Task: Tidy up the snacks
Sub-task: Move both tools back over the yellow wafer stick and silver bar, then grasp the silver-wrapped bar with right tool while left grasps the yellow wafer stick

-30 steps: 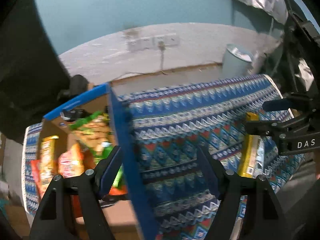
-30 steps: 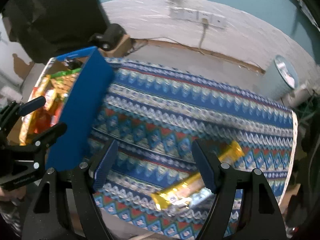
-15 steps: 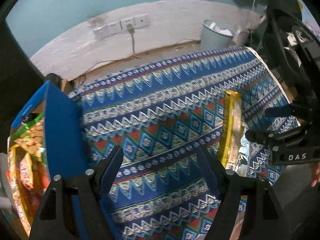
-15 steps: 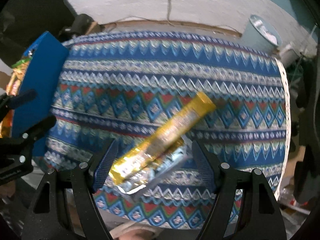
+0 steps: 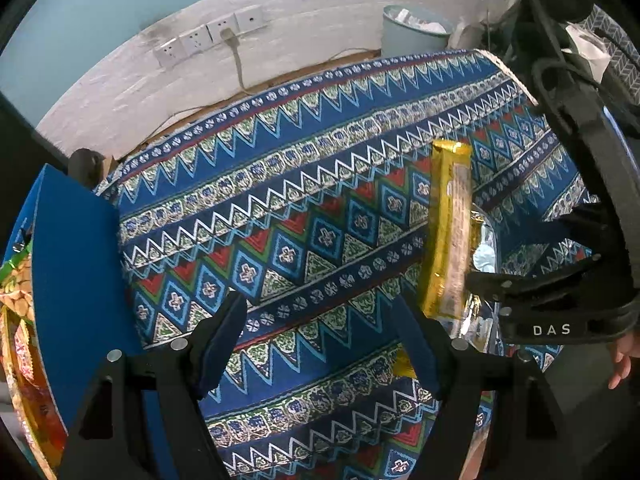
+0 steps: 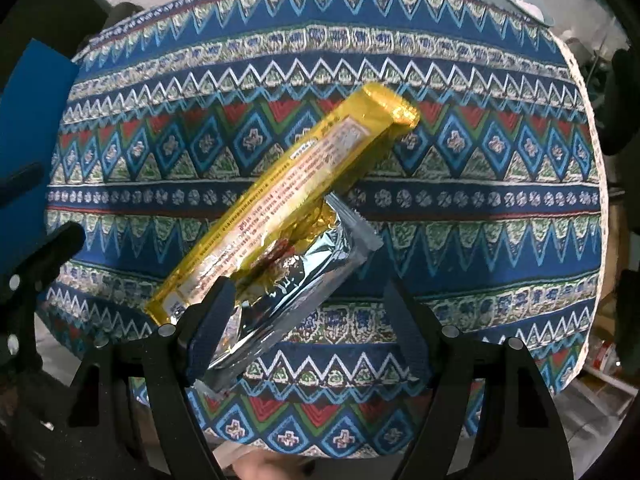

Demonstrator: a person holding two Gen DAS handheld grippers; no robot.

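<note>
- Left wrist view: my left gripper (image 5: 320,340) hangs over the patterned cloth on the worktop (image 5: 280,216), jaws wide, nothing between them.
- Same view: the blue box (image 5: 76,280) stands at the left edge of the worktop, its wall upright; bright snack packets (image 5: 20,320) show inside it.
- Same view: the gold snack bar (image 5: 448,232) lies lengthwise on the right part of the cloth, a silver packet (image 5: 482,240) just beside it and partly under it. My right gripper (image 5: 532,280) reaches in from the right, at the bar's near end.
- Right wrist view: my right gripper (image 6: 308,324) is low over the cloth, jaws wide, not gripping anything. The gold snack bar (image 6: 288,196) runs diagonally from lower left to upper right; the silver packet (image 6: 296,280) lies tucked against its lower side, overlapped by it.
- Same view: my left finger (image 6: 212,320) sits in front of the bar's near end; the silver packet lies between the fingers. Whether a finger touches the foil I cannot tell.
- Judgement: the step is picking one snack for the box. To do it well I should turn my wrist so the jaws cross the bar's narrow width, not its length, and close on one packet only.
- Risk, as I read it: slick foil and overlapping packets; a shallow pinch could drag both or slip.
</note>
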